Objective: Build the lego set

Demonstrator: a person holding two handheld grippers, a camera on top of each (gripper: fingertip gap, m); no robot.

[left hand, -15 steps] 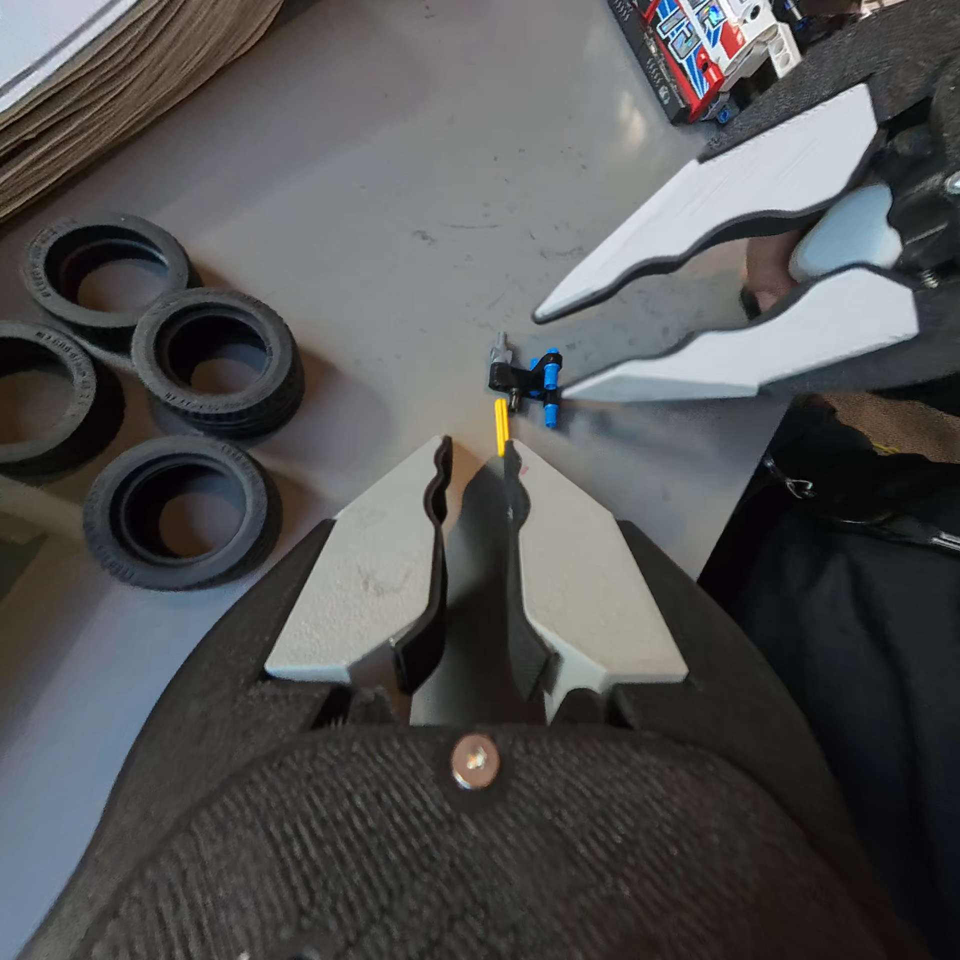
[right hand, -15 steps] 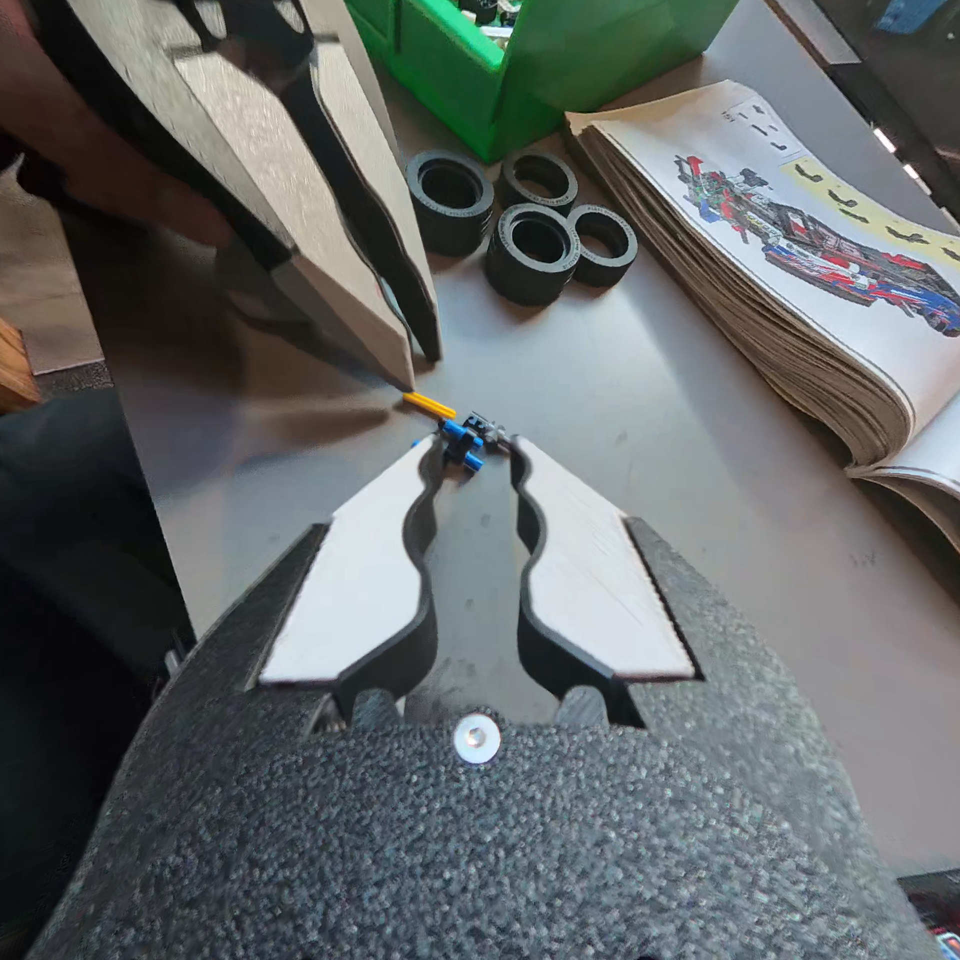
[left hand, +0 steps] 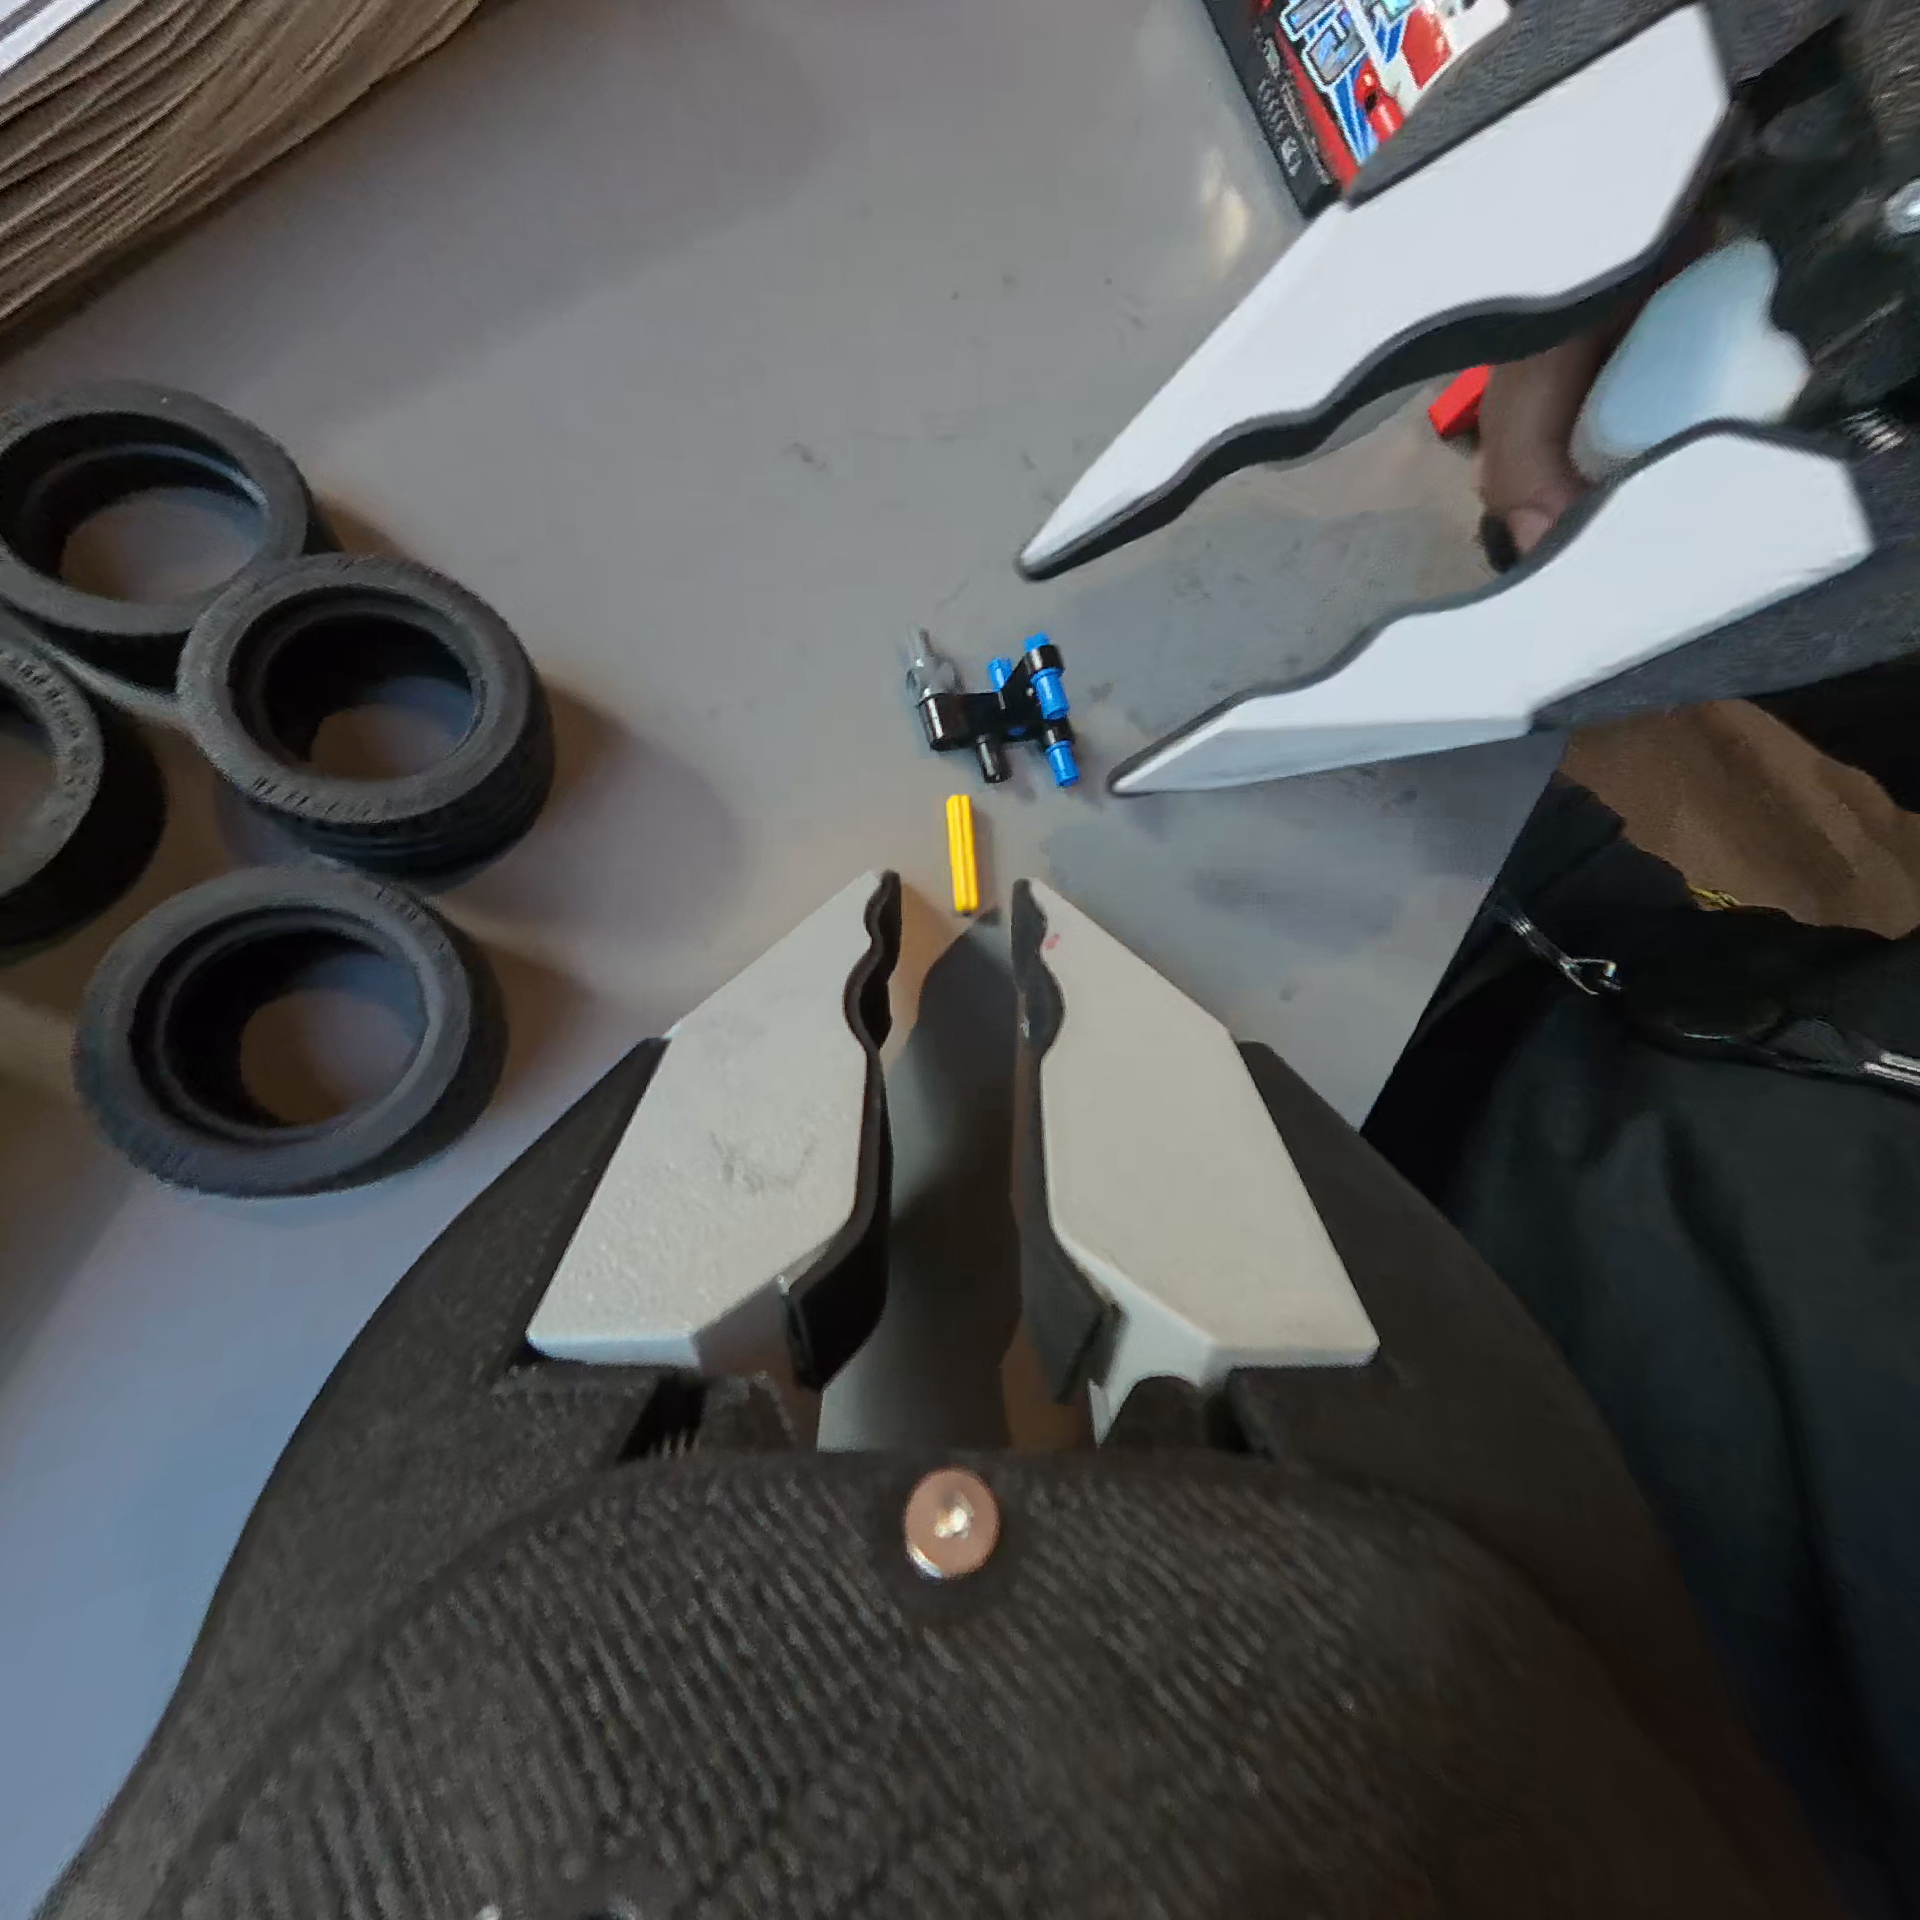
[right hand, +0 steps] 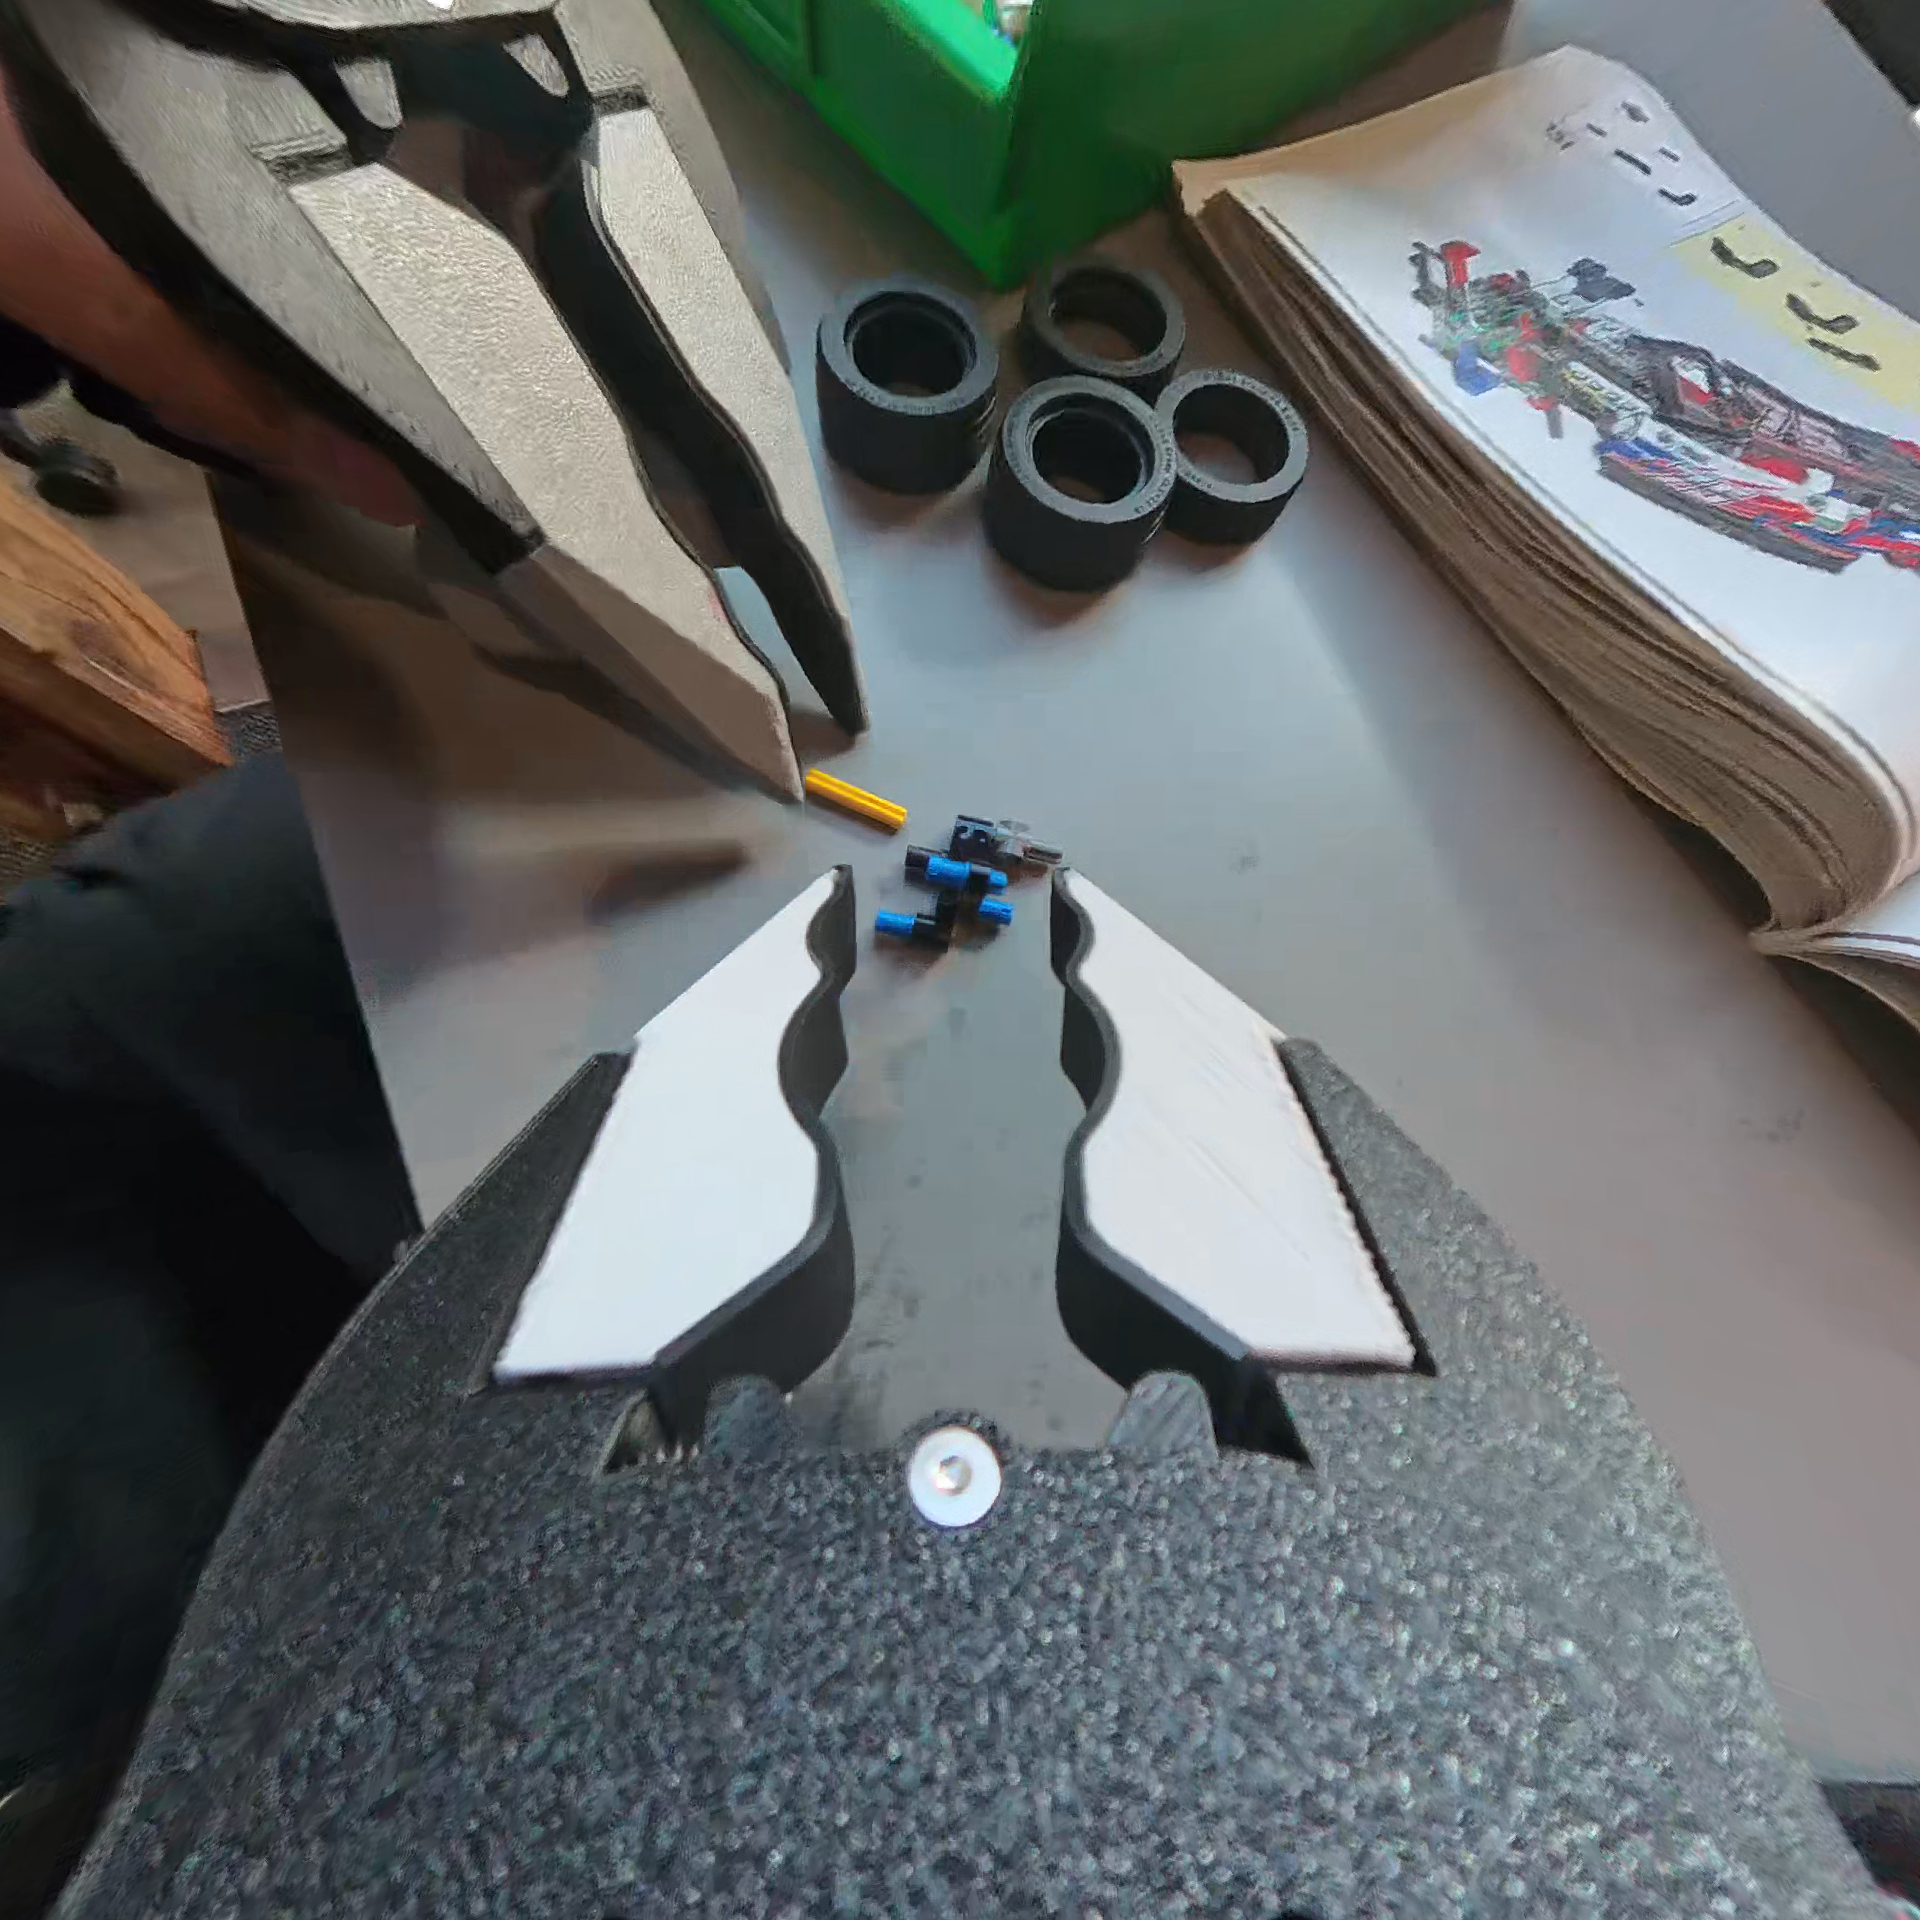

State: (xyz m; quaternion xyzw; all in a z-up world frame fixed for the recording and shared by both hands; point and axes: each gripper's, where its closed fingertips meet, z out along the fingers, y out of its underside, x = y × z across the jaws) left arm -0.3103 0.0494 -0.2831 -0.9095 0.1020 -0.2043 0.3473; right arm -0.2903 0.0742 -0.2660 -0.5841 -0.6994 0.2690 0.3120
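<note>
Nearest the left wrist camera, the left gripper (left hand: 951, 902) stood with its jaws a narrow gap apart and nothing between them. The yellow axle (left hand: 961, 854) lay flat on the grey desk (left hand: 675, 364) just ahead of the tips, lined up with the gap and apart from both.

The right gripper (right hand: 951, 883) had its jaws set wider, likewise empty. The black connector assembly with blue pins (right hand: 961, 878) lay on the desk at the mouth of those jaws, touching neither. In the left wrist view the axle and the assembly were near each other but separate.

Farther off sat four black tyres (right hand: 1049, 426), clustered, then an open instruction booklet (right hand: 1558, 395) and a green bin (right hand: 997, 114).

Assessment: both parts were loose and ungripped. The axle, judged small and smooth, could roll or skid if a tip struck it before closing. The narrow left opening left little margin for misalignment. The assembly's protruding pins could catch a jaw and spin the part. With both grippers converging on one spot, tip contact was a further hazard.
</note>
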